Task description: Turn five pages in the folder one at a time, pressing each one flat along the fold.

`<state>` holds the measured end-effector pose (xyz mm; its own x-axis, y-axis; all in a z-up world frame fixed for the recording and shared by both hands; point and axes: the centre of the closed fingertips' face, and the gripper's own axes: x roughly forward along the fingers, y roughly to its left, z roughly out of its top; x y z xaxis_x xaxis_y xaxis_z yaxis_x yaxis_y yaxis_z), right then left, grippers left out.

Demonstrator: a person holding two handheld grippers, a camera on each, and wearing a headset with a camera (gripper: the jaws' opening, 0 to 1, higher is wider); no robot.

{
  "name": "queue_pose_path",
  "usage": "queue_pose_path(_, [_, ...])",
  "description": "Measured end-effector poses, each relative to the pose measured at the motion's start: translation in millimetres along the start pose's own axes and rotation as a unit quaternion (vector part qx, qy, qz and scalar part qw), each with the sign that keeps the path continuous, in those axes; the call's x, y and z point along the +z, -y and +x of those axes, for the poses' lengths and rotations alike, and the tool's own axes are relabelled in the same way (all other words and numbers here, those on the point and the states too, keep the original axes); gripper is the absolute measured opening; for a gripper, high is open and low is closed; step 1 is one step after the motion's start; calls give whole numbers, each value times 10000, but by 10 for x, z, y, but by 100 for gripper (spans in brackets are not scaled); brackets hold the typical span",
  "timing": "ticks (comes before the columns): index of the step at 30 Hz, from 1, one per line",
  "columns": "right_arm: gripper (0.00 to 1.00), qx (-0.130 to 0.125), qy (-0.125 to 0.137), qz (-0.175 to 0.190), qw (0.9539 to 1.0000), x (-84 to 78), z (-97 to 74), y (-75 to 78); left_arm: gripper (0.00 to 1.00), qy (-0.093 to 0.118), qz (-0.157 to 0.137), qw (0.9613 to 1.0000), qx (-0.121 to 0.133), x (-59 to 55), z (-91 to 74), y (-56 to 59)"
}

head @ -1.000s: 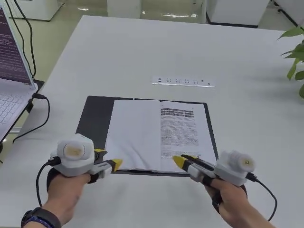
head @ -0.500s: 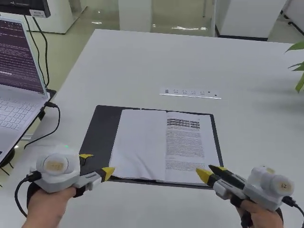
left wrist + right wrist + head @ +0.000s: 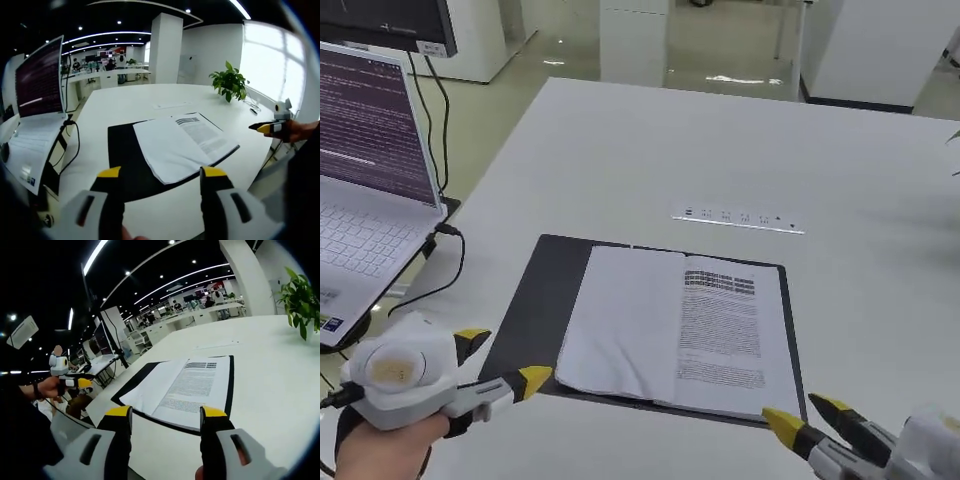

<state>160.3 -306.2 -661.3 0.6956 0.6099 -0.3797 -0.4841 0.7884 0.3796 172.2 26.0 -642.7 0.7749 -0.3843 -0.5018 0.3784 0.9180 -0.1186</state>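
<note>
Folder (image 3: 533, 300): open flat on the desk (image 3: 620, 150), ahead of and between both pairs of fingers (image 3: 528, 379).
Left gripper (image 3: 503, 358): fingers spread, empty, by the near-left corner, not touching.
Right gripper (image 3: 803, 413): fingers spread, empty, by the near-right corner.
Laptop (image 3: 365, 210): left of the left fingers.

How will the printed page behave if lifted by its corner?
Probably floppy: the printed page looks like thin single paper, and the blank page beside it wrinkles at its near edge. Likely light, so it may slide rather than lift. The black folder underneath looks stiffer.
</note>
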Motion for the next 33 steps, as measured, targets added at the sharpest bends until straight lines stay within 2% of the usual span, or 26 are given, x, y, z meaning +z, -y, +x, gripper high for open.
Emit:
queue_pose_path(6, [59,-112,-86,-20,9999,-71,-65,4,68,107,-145,9998,128,20,-56,-7])
queue_pose_path(8, [61,-68,-304,-78,9995,-173,-78,-29,68,116,-264,9994,208,-29,-71,-40])
queue_pose_path(12, [63,-46,-302,-21,9995,-225,-111,-104,69,151,-355,9988,287,-69,-127,-29])
queue_pose_path(16, [64,-66,-257,68,9996,-226,-126,-108,69,155,-399,9986,303,-93,-150,-18])
queue_pose_path(22, [66,-244,-266,-10,9993,-202,-178,-34,69,68,-315,9990,295,-114,-150,7])
queue_pose_path(25, [67,-284,-190,94,9994,-197,-208,1,69,133,-357,9989,274,-85,-151,31])
queue_pose_path(33, [67,-361,-15,257,9990,-150,-254,30,69,117,-306,9993,193,-87,-84,98])
